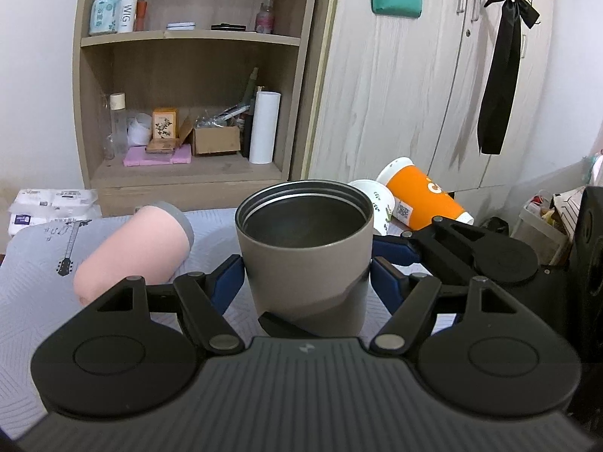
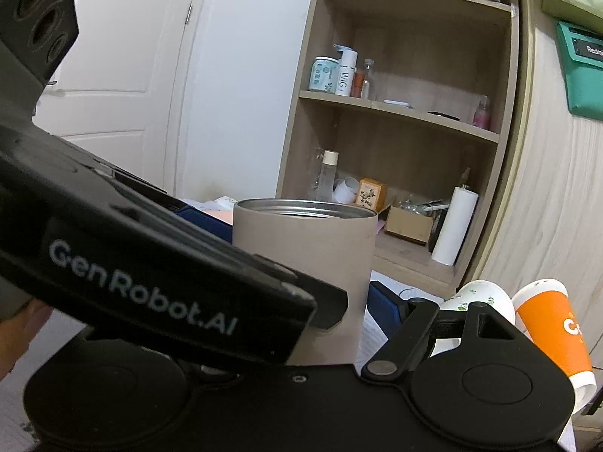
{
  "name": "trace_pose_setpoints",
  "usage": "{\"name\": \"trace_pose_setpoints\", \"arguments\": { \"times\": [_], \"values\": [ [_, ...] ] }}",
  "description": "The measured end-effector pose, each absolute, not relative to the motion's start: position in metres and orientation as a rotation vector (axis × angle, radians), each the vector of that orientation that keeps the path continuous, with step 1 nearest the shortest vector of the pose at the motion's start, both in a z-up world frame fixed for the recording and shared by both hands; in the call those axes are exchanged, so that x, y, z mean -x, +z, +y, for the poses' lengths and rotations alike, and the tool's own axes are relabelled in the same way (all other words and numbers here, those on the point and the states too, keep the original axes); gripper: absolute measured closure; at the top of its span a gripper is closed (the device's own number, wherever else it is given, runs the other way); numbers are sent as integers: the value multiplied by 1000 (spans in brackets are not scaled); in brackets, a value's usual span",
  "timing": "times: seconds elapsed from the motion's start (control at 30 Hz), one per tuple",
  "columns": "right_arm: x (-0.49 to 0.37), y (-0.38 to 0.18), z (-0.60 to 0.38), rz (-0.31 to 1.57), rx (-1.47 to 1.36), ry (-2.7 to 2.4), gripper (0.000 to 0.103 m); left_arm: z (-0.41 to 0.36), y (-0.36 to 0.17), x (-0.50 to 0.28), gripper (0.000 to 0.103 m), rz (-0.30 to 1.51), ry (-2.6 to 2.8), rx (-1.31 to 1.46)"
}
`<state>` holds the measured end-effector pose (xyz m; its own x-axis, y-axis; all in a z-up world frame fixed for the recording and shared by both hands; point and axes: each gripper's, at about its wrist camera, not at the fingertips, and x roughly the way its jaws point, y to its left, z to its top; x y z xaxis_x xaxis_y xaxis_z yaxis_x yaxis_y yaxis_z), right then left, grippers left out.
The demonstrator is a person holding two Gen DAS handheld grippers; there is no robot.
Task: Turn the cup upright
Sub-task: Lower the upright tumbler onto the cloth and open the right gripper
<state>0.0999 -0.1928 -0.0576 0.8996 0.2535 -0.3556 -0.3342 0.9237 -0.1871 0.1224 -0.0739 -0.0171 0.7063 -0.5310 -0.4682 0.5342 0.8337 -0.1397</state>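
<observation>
A taupe metal cup [image 1: 305, 248] stands upright, mouth up, on the grey bedspread [image 1: 34, 263]. My left gripper [image 1: 305, 282] has its blue pads [image 1: 226, 278] against both sides of the cup. My right gripper [image 1: 392, 252] reaches in from the right, with a blue pad beside the cup's right side. In the right wrist view the cup [image 2: 305, 248] sits between the right gripper's fingers [image 2: 384, 307]; the left gripper's body covers the left finger, so contact is unclear. A pink cup [image 1: 132, 248] lies on its side to the left.
An orange paper cup [image 1: 422, 196] and a white floral paper cup [image 1: 377, 199] lie on their sides behind the taupe cup. A wooden shelf [image 1: 188, 37] with bottles and boxes stands behind the bed. A wardrobe [image 1: 395, 75] is at the right.
</observation>
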Motion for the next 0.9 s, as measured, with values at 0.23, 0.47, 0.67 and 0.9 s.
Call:
{"name": "trace_pose_setpoints", "arguments": {
  "times": [0.23, 0.47, 0.67, 0.9],
  "values": [
    [-99, -64, -197, 368, 238, 308, 21, -79, -24, -123, 31, 543, -603, -5],
    [-97, -63, -213, 413, 170, 318, 21, -83, -28, -119, 29, 559, -642, 48],
    [-95, -66, -213, 403, 157, 310, 21, -85, -31, -114, 29, 547, -623, 64],
    [-85, -64, -208, 384, 124, 255, 20, -79, -30, -105, 30, 557, -602, 104]
  ]
}}
